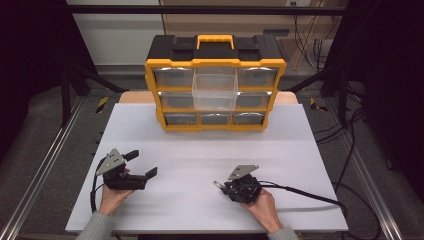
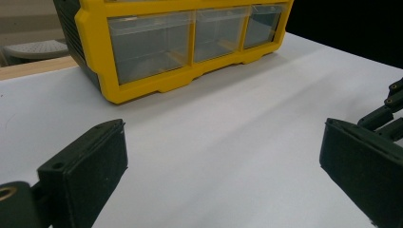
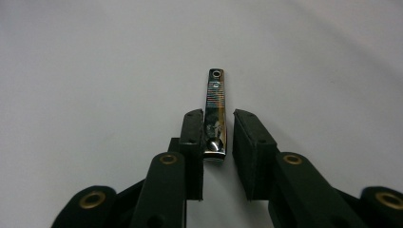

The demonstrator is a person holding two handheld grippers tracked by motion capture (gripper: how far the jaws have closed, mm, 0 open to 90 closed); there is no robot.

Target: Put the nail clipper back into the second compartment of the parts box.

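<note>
Slim chromed metal nail clipper [image 3: 216, 111]: mirror-bright, glossy, with fine ribbing pressed across its lever. Right gripper [image 3: 217, 130]: matt black plastic, pads faintly grainy, brass-coloured pivot bushings. Left gripper [image 2: 223, 166]: same matt black finish, pad faces slightly rough. White rectangular table top [image 1: 200, 165]: smooth, matt, with a soft sheen. Yellow and black plastic organiser box [image 1: 215, 82]: semi-gloss frame, clear glossy plastic drawers. Pale wooden board [image 1: 134, 96] under the white top: plain, matt.
</note>
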